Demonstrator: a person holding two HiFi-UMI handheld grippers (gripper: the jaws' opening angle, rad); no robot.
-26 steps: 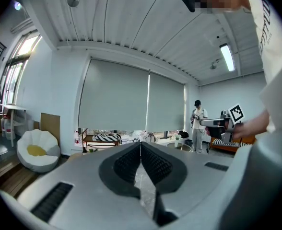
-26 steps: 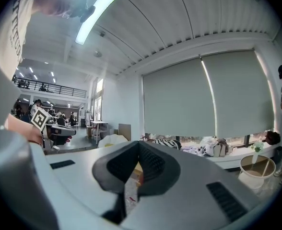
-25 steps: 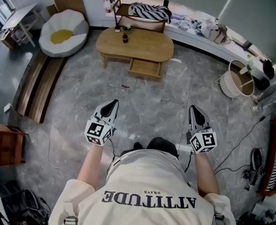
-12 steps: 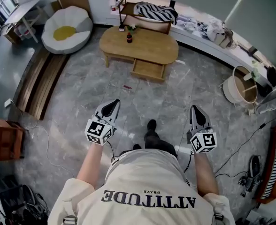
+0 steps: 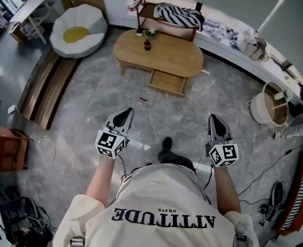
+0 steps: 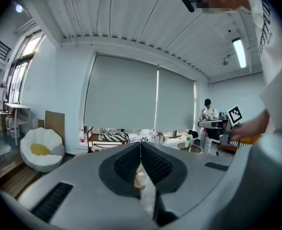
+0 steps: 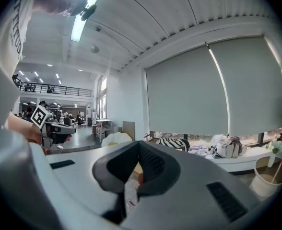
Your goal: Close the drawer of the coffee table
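Your surface (image 5: 167,53) is pale honey wood, and its drawer (image 5: 168,82) matches. Behind the surface lies a black-and-white zebra-striped cloth (image 5: 180,15); left of it sits a white seat (image 5: 79,30) with a yellow centre (rather like a fried egg). Around the surface the floor (image 5: 89,96) is grey and marbled. Your left tongs (image 5: 128,111) and right tongs (image 5: 212,118) are grey with black pads, their cubes chequered black-and-white.

Holds left gripper (image 5: 123,115) out ahead of the torso (image 5: 162,210), to its left, jaws pressed together, empty. Holds right gripper (image 5: 214,121) ahead of the torso, to its right, jaws likewise closed on nothing. Points both forward, forearms (image 5: 101,176) roughly parallel.
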